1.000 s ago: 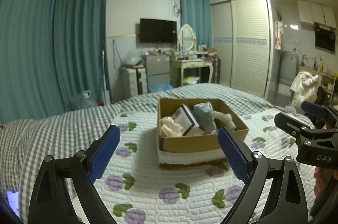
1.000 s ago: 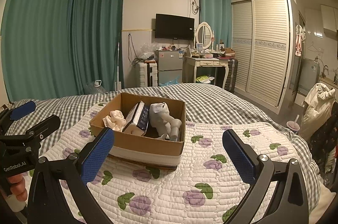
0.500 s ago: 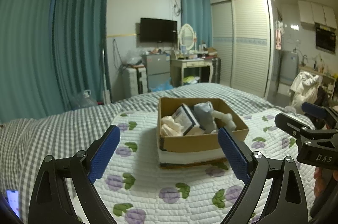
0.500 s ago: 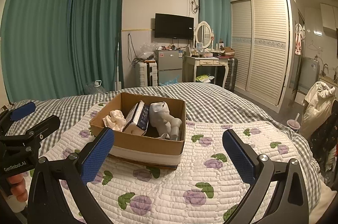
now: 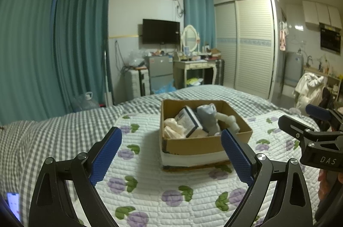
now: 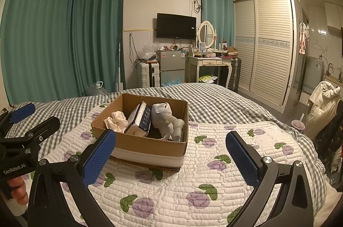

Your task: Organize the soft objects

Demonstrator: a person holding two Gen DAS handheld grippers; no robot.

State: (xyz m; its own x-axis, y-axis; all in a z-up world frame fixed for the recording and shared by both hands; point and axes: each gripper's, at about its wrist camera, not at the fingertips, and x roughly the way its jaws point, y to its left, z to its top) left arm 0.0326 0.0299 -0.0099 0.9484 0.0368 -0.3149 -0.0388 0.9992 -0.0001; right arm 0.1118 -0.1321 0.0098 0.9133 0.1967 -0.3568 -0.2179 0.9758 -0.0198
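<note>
A brown cardboard box (image 5: 199,144) (image 6: 137,142) stands on the quilted floral blanket (image 5: 150,184) (image 6: 193,184) on the bed. In it lie a cream cloth (image 5: 172,130) (image 6: 115,121), a white and blue packet (image 5: 188,122) (image 6: 139,117) and a grey soft toy (image 5: 209,117) (image 6: 165,117). My left gripper (image 5: 171,154) is open and empty, in front of the box. My right gripper (image 6: 171,152) is open and empty, in front of the box's right corner. Each gripper shows at the edge of the other's view.
A grey checked bedspread (image 5: 53,130) (image 6: 214,102) lies under the blanket. A phone (image 5: 12,203) lies at the bed's near left. Beyond the bed stand teal curtains (image 6: 64,34), a small fridge (image 6: 171,67), a dressing table (image 6: 210,64) and a wardrobe (image 6: 263,44).
</note>
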